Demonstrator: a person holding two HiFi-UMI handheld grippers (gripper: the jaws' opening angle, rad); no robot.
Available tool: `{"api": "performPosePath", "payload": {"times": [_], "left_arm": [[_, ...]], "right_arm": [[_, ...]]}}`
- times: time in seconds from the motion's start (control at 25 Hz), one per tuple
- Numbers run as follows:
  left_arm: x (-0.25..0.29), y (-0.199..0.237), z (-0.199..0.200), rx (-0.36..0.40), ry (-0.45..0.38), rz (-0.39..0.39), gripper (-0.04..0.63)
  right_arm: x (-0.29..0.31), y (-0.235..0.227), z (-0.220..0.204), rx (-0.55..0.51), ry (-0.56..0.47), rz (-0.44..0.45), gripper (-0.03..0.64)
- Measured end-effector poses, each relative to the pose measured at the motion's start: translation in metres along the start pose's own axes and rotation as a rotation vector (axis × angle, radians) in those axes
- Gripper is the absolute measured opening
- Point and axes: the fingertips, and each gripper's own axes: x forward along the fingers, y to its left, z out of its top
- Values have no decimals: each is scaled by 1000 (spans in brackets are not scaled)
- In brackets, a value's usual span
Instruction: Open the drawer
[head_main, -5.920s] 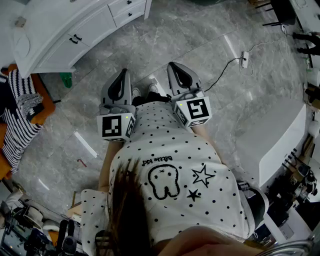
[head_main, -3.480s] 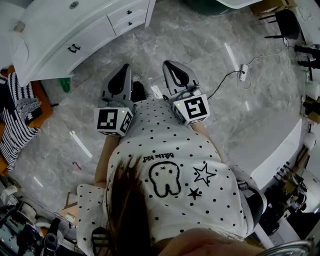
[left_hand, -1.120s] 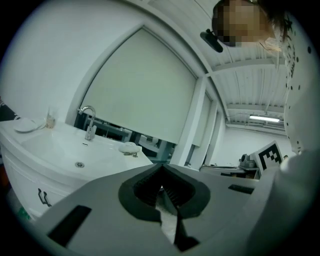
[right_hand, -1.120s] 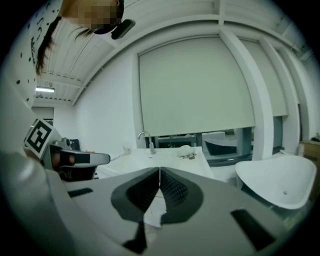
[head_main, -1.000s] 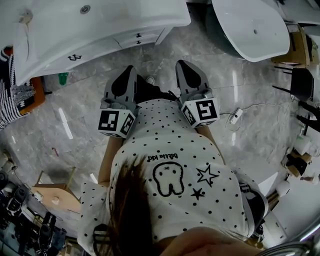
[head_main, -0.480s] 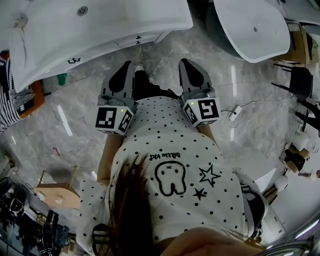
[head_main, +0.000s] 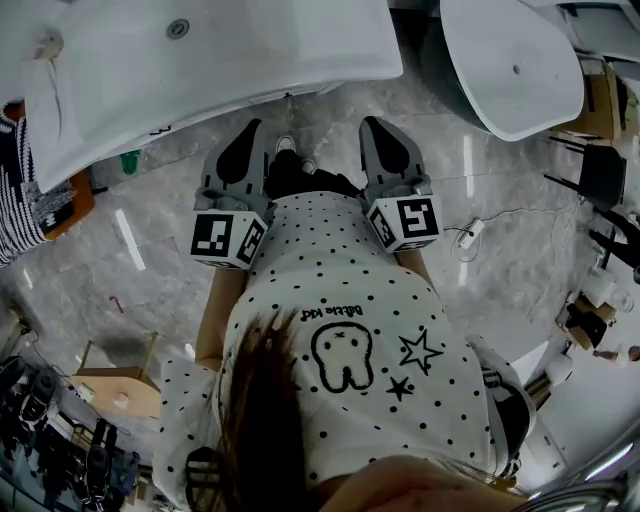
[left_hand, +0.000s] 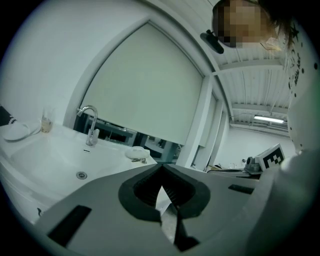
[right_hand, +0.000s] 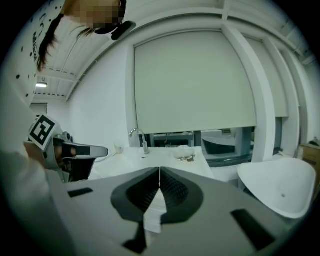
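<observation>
Before the one white sink counter (head_main: 200, 60) stood one person in a dotted shirt (head_main: 340, 300), holding two tools level: the left gripper (head_main: 249, 128) and the right gripper (head_main: 373, 124), both with fingers pressed together, empty. The drawer (head_main: 160, 131) sat tucked beneath the counter's edge, barely showing.

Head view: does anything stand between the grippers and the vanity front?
Nothing visible does. The left gripper and right gripper, both shut, point at the white vanity over marble floor; its drawer fronts hide under the countertop.
</observation>
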Motion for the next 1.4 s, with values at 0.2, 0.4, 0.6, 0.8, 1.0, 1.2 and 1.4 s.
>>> {"api": "performPosePath", "payload": {"times": [0.2, 0.4, 0.6, 0.8, 1.0, 1.2, 1.4], "left_arm": [[-3, 3, 6, 13, -9, 16, 5], [-4, 5, 11, 12, -6, 33, 5], [-7, 7, 12, -4, -4, 53, 5], [-10, 11, 14, -26, -1, 76, 5], [-14, 14, 17, -34, -11, 108, 5], [8, 26, 13, -30, -6, 117, 5], [18, 18, 15, -8, -14, 116, 5]], "right_arm": [[4, 6, 3, -2, -1, 24, 15], [7, 5, 8, 5, 0, 33, 15], [10, 7, 11, -9, 16, 52, 15], [15, 11, 16, -15, 31, 81, 15], [20, 14, 18, -33, 43, 107, 15], [46, 4, 17, -38, 49, 121, 15], [47, -7, 21, -43, 38, 123, 15]]}}
